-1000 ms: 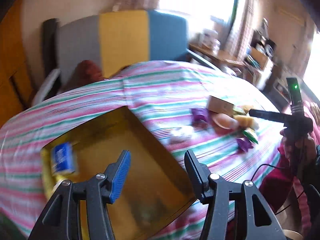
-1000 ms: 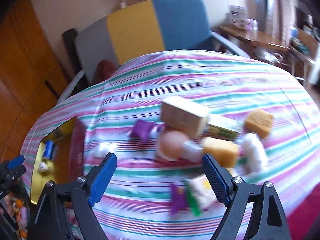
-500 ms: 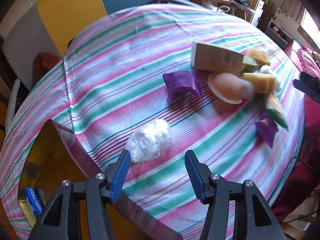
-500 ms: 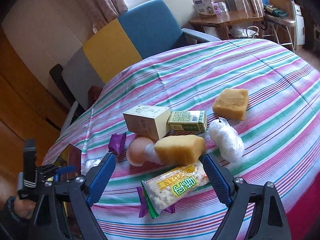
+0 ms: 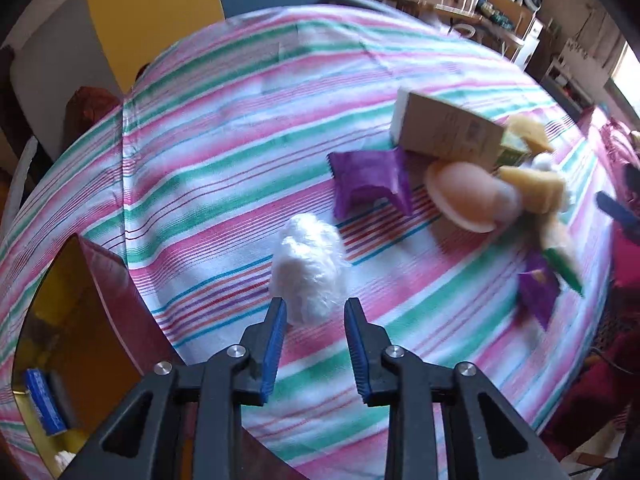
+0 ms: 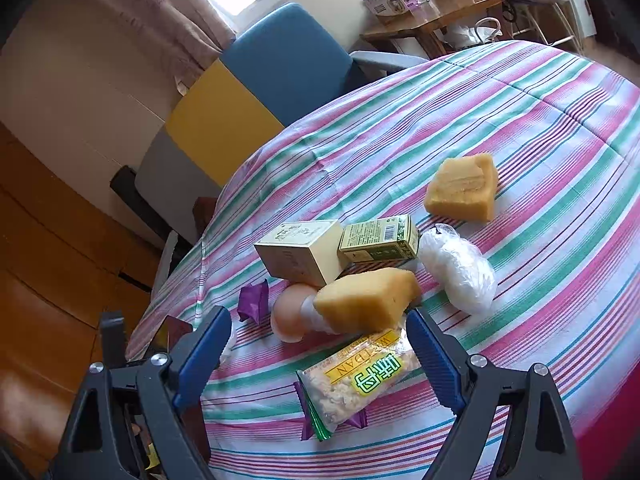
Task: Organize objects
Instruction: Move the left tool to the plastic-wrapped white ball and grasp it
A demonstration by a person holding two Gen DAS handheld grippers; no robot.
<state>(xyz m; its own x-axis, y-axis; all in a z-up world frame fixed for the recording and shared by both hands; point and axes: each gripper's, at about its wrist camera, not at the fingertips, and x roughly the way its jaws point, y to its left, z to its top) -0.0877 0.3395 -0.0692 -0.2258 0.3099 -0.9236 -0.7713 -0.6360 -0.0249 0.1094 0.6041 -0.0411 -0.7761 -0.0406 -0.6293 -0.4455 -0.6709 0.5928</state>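
My left gripper (image 5: 314,308) is open and empty, its tips just short of a white plastic-wrapped bundle (image 5: 308,268) on the striped tablecloth. A purple packet (image 5: 370,180) lies beyond it. My right gripper (image 6: 318,326) is open and empty, hovering over a snack bag (image 6: 358,382) and a yellow sponge (image 6: 366,298). Further in the right wrist view lie a beige box (image 6: 300,252), a green box (image 6: 378,238), a second sponge (image 6: 462,190), a white bundle (image 6: 460,270) and a peach round object (image 6: 290,310).
A yellow-lined open box (image 5: 84,320) with a dark red wall sits at the table's left edge and holds a blue item (image 5: 42,404). A blue, yellow and grey chair (image 6: 256,92) stands behind the table. A cluttered wooden desk (image 6: 432,12) is at the far right.
My left gripper swung from above the yellow box across to the white bundle and closed in on it. My right gripper drew back and lifted, bringing more of the table into view.
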